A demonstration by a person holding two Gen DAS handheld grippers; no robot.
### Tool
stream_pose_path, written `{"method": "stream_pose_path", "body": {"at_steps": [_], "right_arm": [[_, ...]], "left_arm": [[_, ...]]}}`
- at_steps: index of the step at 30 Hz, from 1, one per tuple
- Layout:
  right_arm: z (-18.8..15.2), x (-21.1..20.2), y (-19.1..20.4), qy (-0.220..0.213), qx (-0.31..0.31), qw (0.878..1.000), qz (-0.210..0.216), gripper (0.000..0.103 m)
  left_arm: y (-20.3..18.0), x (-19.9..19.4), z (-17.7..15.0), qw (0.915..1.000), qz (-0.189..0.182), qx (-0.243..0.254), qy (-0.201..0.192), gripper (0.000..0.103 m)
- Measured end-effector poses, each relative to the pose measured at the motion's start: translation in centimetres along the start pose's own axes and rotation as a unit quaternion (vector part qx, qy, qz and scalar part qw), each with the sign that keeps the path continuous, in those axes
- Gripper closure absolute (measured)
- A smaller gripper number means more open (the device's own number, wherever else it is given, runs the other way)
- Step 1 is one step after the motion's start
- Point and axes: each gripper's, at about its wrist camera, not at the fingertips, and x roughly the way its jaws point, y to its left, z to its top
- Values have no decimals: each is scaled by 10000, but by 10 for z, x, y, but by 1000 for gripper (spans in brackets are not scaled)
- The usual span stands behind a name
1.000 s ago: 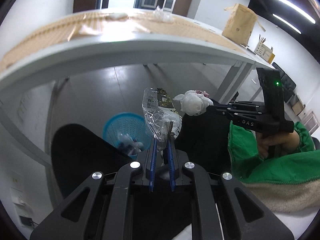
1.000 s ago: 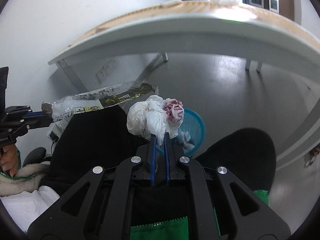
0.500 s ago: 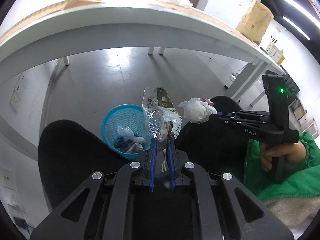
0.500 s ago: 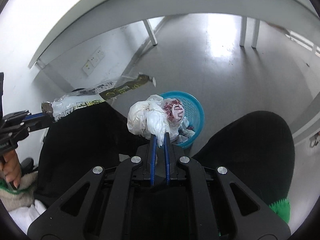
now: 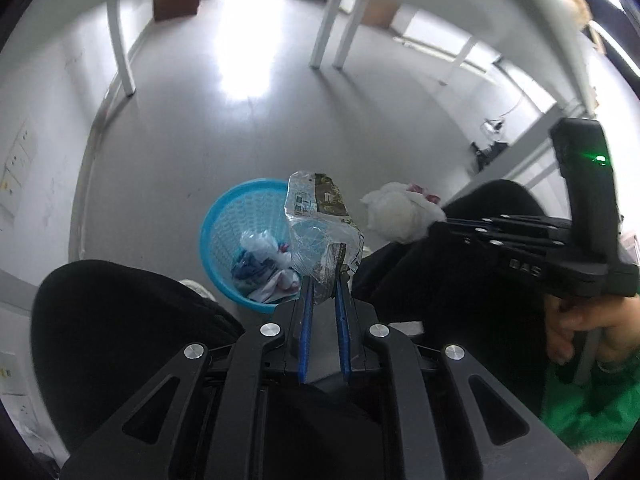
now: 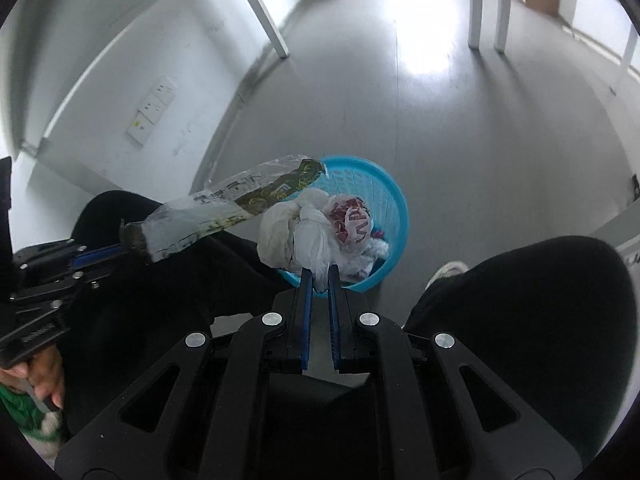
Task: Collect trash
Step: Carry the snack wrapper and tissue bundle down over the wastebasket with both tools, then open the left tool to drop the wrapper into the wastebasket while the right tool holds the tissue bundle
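Note:
My left gripper (image 5: 323, 285) is shut on a clear plastic wrapper (image 5: 320, 224) with dark green print, held above the near rim of a blue mesh basket (image 5: 228, 216) on the floor. The wrapper also shows in the right wrist view (image 6: 228, 204). My right gripper (image 6: 319, 276) is shut on a knotted white plastic bag (image 6: 312, 228) with a red mark, held over the basket (image 6: 384, 184). The bag also shows in the left wrist view (image 5: 394, 216). The basket holds several crumpled pieces of trash (image 5: 260, 256).
The person's black-trousered knees (image 5: 120, 320) (image 6: 540, 300) flank the basket. White table legs (image 5: 124, 52) (image 6: 484, 4) stand on the grey floor. A wall with a socket plate (image 6: 154, 110) runs on the left.
Both grippers have tilted down below the table edge and moved closer over the basket, each still holding its trash. The tabletop has left view.

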Motion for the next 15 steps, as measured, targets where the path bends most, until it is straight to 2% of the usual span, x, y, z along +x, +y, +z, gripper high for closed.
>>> {"method": "stream_pose_path", "body": {"at_steps": [9, 12, 15], "right_arm": [[24, 54, -15, 388, 285, 9987, -179, 96], [31, 67, -22, 509, 367, 9977, -250, 96], [39, 84, -21, 621, 355, 9969, -321, 96]], "left_arm": [[43, 60, 33, 9950, -108, -782, 607, 93], [45, 74, 39, 9932, -89, -864, 772, 92], [40, 87, 48, 9936, -50, -741, 856, 92]]}}
